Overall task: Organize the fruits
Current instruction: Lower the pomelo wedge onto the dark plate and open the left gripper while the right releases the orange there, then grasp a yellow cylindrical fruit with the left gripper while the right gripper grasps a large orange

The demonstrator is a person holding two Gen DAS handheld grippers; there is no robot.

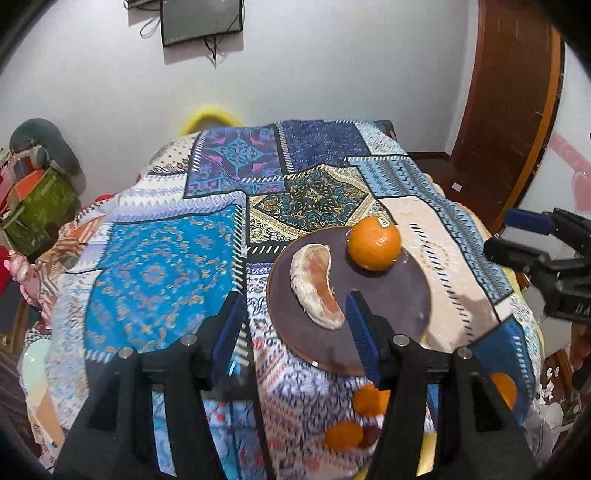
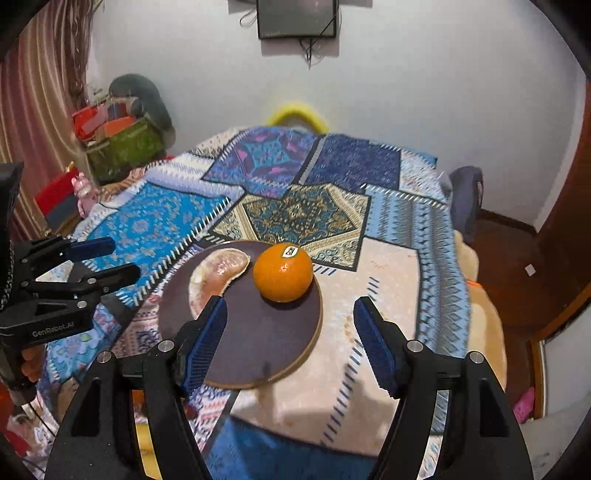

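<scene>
A counter draped in a patchwork cloth [image 2: 388, 280] of blue, teal, purple and cream panels fills both views, set before a pale wall carrying a dark screen [image 2: 297, 18] with loose cables hanging under it; a brown wooden door [image 1: 517, 103] stands off to the right, and a green bag [image 2: 123, 149] stuffed with red and orange items sits by a striped curtain on the left. Just ahead of both hand-held grippers lies a round dark brown plate [image 2: 266, 336] with a pale rim. On it rests an orange [image 2: 283, 272], whole, glossy and bright, at the plate's far right from the left hand-held gripper [image 1: 293, 325] and straight ahead of the right hand-held gripper [image 2: 290, 332]. Beside it, apart from it, lies a peeled pomelo segment [image 1: 317, 286], curved, pinkish with white pith, right before the left hand-held gripper's right finger. Both hand-held grippers are spread wide with nothing between their blue pads. Below the left hand-held gripper, more orange fruit [image 1: 345, 435] shows past the counter edge. The orange bears a small sticker [image 2: 290, 251] whose print is too small to read; the left hand-held gripper's body reads "GenRobot.AI".
</scene>
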